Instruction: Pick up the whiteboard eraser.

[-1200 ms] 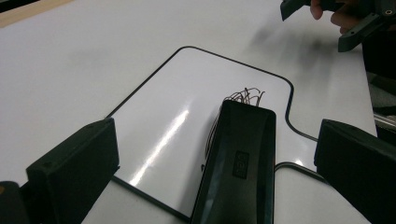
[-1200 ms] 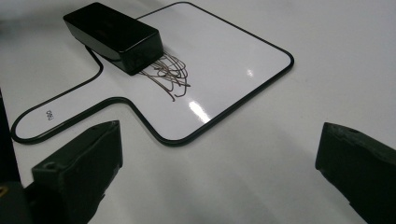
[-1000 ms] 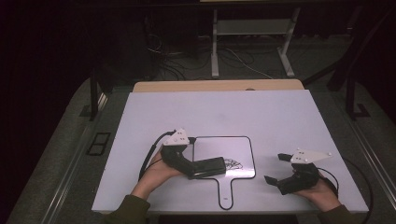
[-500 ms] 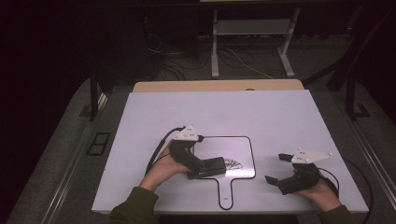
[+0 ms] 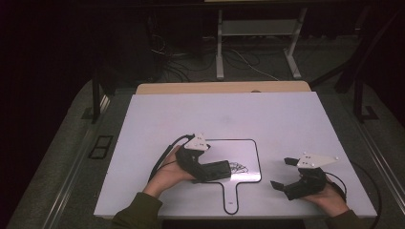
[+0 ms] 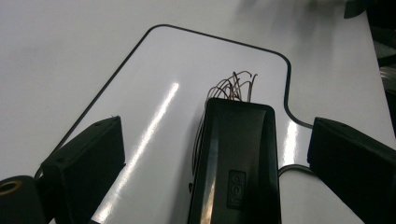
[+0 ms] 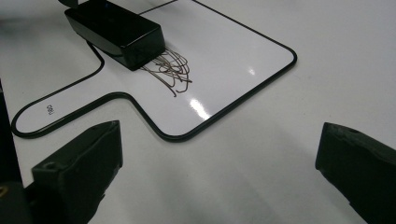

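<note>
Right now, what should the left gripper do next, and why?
Probably close the left gripper on the eraser: it lies between the open jaws, untouched by either, with its far end at the scribble on the board, ready to wipe.

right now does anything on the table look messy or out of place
Only the brown scribble on the small whiteboard: tangled pen loops on an otherwise clean surface. The black eraser lies on the board at the marks' edge, between the left gripper's open jaws. Nothing looks spilled or damaged.
</note>
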Demonstrator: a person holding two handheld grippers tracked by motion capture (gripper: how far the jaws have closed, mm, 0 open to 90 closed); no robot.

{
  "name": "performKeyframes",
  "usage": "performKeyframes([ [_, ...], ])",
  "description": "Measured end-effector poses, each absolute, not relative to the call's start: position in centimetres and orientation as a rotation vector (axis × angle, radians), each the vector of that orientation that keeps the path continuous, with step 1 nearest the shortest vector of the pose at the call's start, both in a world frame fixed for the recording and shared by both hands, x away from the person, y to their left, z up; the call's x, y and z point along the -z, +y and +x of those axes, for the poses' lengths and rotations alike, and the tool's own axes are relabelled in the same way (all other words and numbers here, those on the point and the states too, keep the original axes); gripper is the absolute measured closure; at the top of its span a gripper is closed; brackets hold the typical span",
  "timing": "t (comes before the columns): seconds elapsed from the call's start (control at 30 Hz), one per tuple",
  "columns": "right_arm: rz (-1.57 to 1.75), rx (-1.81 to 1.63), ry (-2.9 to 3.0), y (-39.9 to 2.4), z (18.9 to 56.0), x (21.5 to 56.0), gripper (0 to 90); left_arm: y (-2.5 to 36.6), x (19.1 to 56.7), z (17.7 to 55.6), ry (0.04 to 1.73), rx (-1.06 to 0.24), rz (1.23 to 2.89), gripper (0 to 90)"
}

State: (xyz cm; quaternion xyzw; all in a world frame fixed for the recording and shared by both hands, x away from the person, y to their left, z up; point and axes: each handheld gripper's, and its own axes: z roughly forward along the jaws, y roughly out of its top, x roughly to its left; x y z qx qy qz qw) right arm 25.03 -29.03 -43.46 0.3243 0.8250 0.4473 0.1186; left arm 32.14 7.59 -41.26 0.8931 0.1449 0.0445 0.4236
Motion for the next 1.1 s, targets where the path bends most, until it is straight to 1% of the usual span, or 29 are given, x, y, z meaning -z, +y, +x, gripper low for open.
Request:
performKeyframes([
  [0.1,0.945,-1.307,2.414,-29.0,25.0,43.5,0.0,7.6,41.3,32.1,0.351,-0.098,2.249,7.2],
  [0.17,0.944,-1.307,2.415,-29.0,25.0,43.5,0.0,7.6,41.4,32.0,0.334,-0.097,2.267,11.9],
  [0.53,0.945,-1.304,2.418,-29.0,25.0,43.5,0.0,7.0,42.0,31.7,0.296,-0.098,2.35,15.0],
  [0.9,0.944,-1.297,2.428,-29.0,25.0,43.5,0.0,6.6,42.5,31.4,0.288,-0.092,2.411,23.0],
  [1.1,0.945,-1.296,2.431,-28.9,25.0,43.6,0.0,6.6,42.8,31.5,0.284,-0.094,2.465,25.5],
])
